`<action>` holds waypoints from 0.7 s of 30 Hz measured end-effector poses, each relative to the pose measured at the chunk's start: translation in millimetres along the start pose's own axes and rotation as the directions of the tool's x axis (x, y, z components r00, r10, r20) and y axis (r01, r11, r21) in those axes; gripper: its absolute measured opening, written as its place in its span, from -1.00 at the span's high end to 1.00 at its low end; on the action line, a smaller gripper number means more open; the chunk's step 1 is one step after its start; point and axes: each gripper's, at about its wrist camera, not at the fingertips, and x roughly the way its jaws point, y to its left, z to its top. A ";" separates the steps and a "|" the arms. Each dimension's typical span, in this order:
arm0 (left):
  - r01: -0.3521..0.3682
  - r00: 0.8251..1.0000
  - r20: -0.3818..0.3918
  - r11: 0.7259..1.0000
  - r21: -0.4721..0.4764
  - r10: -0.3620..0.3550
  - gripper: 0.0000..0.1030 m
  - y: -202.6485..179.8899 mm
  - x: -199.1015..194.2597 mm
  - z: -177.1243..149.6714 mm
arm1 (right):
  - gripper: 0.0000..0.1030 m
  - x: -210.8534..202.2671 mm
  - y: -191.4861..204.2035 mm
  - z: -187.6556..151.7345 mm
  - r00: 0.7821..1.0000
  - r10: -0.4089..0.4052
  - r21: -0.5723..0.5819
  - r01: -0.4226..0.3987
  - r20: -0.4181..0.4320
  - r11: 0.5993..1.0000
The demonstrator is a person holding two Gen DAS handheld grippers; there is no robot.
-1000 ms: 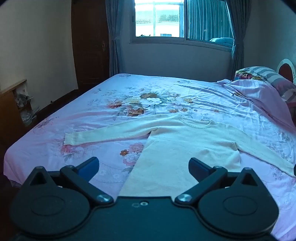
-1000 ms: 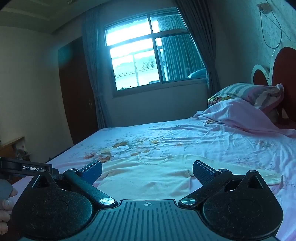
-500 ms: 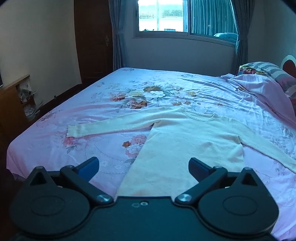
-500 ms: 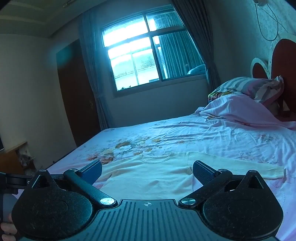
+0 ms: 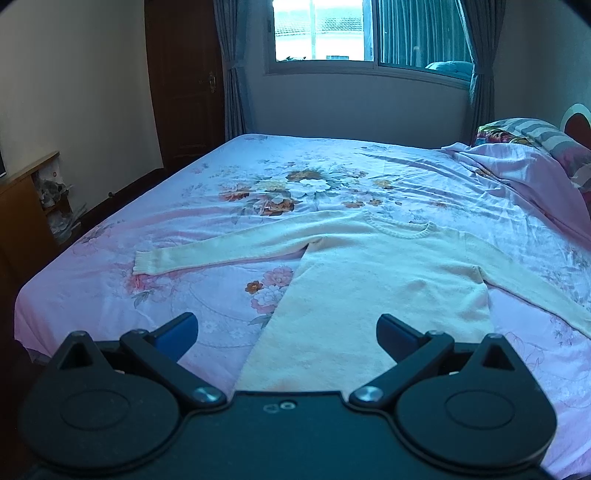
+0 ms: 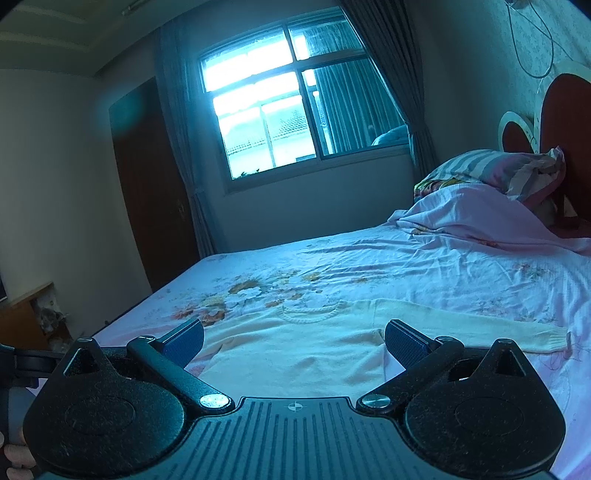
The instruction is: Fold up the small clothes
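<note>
Claws come first in both views. Left gripper (image 5: pixel 286 330) hangs with its jaws spread wide and nothing between them, over the near hem of the sweater (image 5: pixel 373 291). Right gripper (image 6: pixel 293 341) is equally wide and empty, hovering above the sweater (image 6: pixel 295 354) body. At the near left edge of the right wrist view, fingers (image 6: pixel 13 452) show beside a dark handle.

The cream sweater lies flat, front up, on the bed (image 5: pixel 184 280), hem toward the near edge and round neckline toward the far side. Both sleeves are spread outward: one cuff reaches left, the other sleeve runs off to the right. The sheet is pink with flower prints, a large bouquet just beyond the neckline.

Farther right, a rumpled pink blanket (image 5: pixel 517 173) is heaped against a striped pillow (image 5: pixel 535 131). A wooden shelf (image 5: pixel 29 206) stands at left. On the far wall, a window (image 5: pixel 351 33) sits between curtains, with a dark door (image 5: pixel 184 81) to its left.
</note>
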 end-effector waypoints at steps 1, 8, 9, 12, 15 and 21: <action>0.000 1.000 -0.001 1.000 -0.001 0.000 -0.97 0.0 0.3 0.0 | -1.00 0.6 0.0 1.3 1.000 0.000 0.000 0.000 -0.001 1.000; 0.006 1.000 0.003 1.000 0.004 -0.006 -0.97 -0.6 0.5 -1.0 | -1.00 -3.0 0.3 5.5 1.000 0.000 -0.005 0.000 0.007 1.000; 0.007 1.000 0.004 1.000 0.004 -0.007 -0.97 -0.6 0.6 -1.2 | -1.00 -3.2 0.4 5.3 1.000 0.000 -0.005 0.000 0.008 1.000; 0.007 1.000 0.002 1.000 0.002 -0.007 -0.97 -0.3 1.0 -2.2 | -1.00 -3.3 -0.2 6.0 1.000 -0.001 -0.003 0.001 0.005 1.000; 0.007 1.000 0.003 1.000 0.003 -0.007 -0.97 -0.6 0.3 -2.8 | -1.00 -3.7 -0.8 6.3 1.000 -0.002 -0.003 0.002 0.004 1.000; 0.006 1.000 0.000 1.000 0.001 -0.006 -0.97 -1.2 0.5 -3.7 | -1.00 -3.6 3.2 6.3 1.000 -0.017 -0.027 0.017 0.011 0.999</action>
